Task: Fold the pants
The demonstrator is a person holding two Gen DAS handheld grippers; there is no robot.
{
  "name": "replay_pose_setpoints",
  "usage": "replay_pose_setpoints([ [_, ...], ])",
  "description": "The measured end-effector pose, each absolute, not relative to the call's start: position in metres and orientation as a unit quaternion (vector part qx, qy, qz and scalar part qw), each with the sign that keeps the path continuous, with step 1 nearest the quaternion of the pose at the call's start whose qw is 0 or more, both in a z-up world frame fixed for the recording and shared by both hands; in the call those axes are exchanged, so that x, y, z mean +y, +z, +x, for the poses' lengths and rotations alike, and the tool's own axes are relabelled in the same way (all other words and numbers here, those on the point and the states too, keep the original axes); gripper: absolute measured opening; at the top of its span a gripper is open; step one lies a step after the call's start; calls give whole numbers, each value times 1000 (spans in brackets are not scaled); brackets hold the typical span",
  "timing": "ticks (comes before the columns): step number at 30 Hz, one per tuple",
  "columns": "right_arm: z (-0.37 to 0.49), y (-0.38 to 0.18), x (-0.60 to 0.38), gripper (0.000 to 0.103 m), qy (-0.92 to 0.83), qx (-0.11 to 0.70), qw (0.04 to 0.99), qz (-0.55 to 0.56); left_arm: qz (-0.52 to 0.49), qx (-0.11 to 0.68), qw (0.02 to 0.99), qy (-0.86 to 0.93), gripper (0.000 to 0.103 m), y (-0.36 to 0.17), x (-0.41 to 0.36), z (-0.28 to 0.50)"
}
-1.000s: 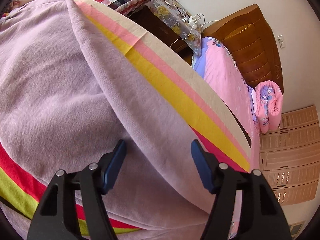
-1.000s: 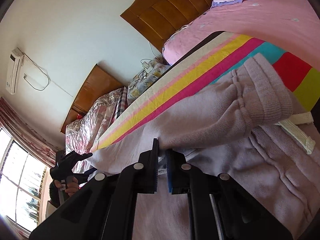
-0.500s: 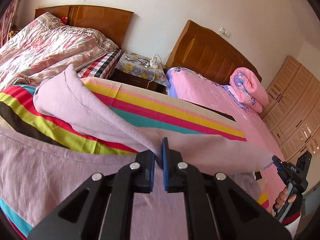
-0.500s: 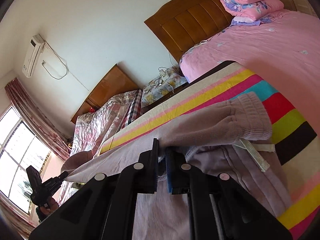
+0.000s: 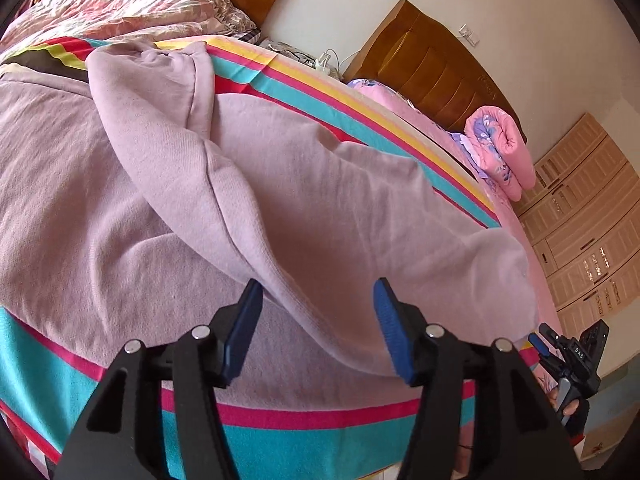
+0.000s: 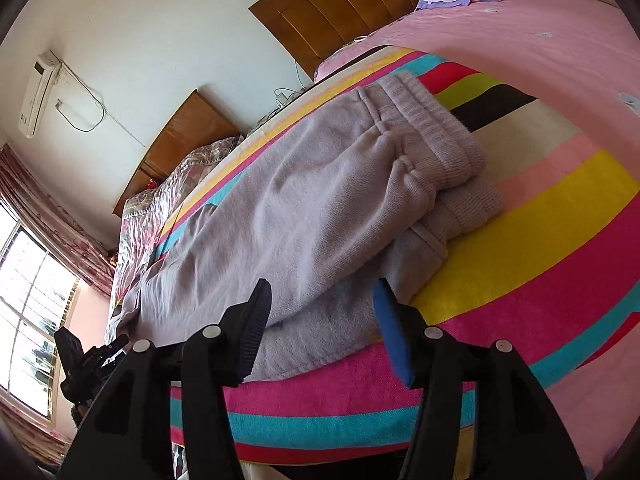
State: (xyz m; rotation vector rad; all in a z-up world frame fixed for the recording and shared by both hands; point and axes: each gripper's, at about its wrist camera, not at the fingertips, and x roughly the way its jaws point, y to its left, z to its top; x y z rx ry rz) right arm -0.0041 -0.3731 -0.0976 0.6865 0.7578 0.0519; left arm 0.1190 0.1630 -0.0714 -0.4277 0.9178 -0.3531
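The lilac pants (image 6: 312, 200) lay folded lengthwise, one leg over the other, on the striped blanket (image 6: 532, 240) covering the bed, their ribbed waistband at the far right. The left tongs (image 5: 318, 320) stood wide and empty just above the near fold of the cloth. The right tongs (image 6: 322, 320) likewise gaped wide, holding nothing, near the pants' near edge.

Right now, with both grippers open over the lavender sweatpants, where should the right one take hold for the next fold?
Grip the ribbed waistband of the lavender sweatpants, coming in from the striped sheet's bare side. The pants lie doubled lengthwise, and the two stacked waistband layers end there in a thick, exposed edge that the right gripper can close on.
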Motion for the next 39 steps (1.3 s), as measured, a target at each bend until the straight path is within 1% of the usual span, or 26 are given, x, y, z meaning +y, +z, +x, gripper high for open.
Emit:
replay_pose_setpoints([
  [3,0,-103,-376,53,20,361,870,334,-231,443,849,-173,58,-72,165,128],
  [6,7,-102,-387,53,18,346,868,356,-231,446,847,-174,58,-72,160,130],
  [9,21,-106,-390,52,25,347,862,369,-220,457,843,-178,56,-77,154,133],
  [10,24,-109,-393,49,23,351,857,377,-217,461,843,-176,53,-78,152,132],
  [11,26,-113,-397,44,22,350,853,388,-213,462,843,-173,47,-79,151,133],
  [12,28,-115,-402,33,21,345,849,399,-204,464,845,-171,28,-78,149,135],
  [13,29,-117,-405,24,20,343,847,406,-193,465,847,-169,12,-76,148,137],
  [14,31,-115,-408,14,13,343,849,402,-186,462,850,-170,10,-73,147,138],
  [15,34,-109,-408,11,13,343,854,390,-182,457,854,-173,6,-67,147,140],
  [19,45,-49,-389,10,13,320,903,286,-154,405,882,-187,5,-14,148,144],
  [21,44,-24,-384,10,20,300,915,267,-150,382,893,-186,6,11,154,140],
  [23,34,-15,-381,10,27,292,920,260,-133,377,898,-183,6,19,159,129],
  [25,20,-27,-378,10,33,300,915,268,-122,399,892,-176,7,2,162,118],
  [28,7,-76,-377,10,4,346,897,273,-128,462,861,-171,8,-52,162,112],
  [30,2,-106,-385,10,1,359,879,314,-104,481,857,-153,8,-77,153,111],
  [31,1,-111,-387,10,2,356,876,325,-89,479,861,-146,8,-81,149,109],
  [33,0,-108,-386,10,0,352,878,325,-100,475,863,-143,8,-79,151,108],
  [36,-1,-96,-386,10,5,342,884,318,-112,453,872,-150,9,-62,158,101],
  [39,1,-107,-389,11,4,356,875,327,-108,452,873,-150,11,-62,158,98],
])
